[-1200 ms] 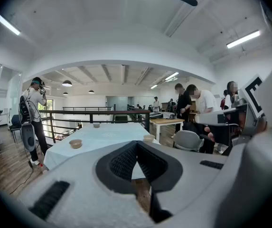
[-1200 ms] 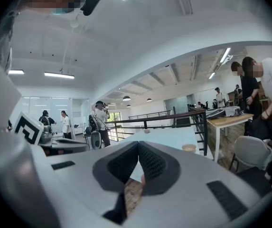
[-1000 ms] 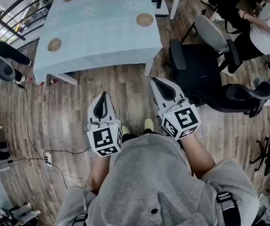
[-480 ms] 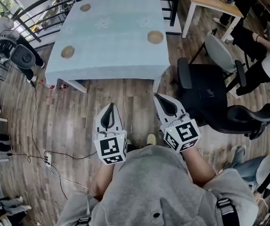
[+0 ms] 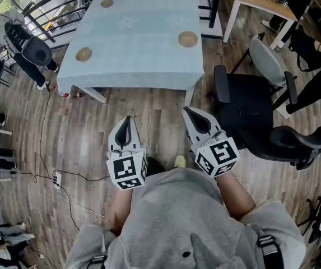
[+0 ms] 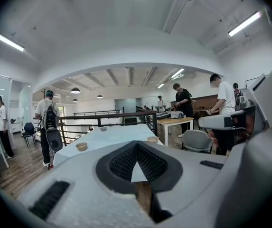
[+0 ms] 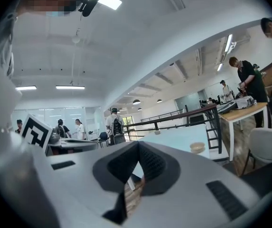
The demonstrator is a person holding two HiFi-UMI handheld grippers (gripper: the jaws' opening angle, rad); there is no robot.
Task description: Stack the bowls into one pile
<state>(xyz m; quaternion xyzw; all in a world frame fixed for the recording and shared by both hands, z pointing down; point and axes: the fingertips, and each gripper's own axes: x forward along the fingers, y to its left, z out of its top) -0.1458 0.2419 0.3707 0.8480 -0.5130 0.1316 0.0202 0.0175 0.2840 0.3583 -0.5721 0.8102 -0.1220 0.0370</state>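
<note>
1. Head view: three bowls stand well apart on the table (image 5: 143, 49), one bowl (image 5: 83, 54) at the left, one bowl (image 5: 187, 38) at the right and one bowl (image 5: 107, 3) at the far edge. The left gripper (image 5: 125, 123) and right gripper (image 5: 192, 115) hover over the floor, short of the table.
2. Left gripper view: the jaws are clenched on nothing, and the bowls lie ahead.
3. Right gripper view: the jaws are pressed together and empty.
4. Judgement: the bowls look small, rigid, light and probably smooth. I would pinch the rim wall, one pad inside and one outside.
</note>
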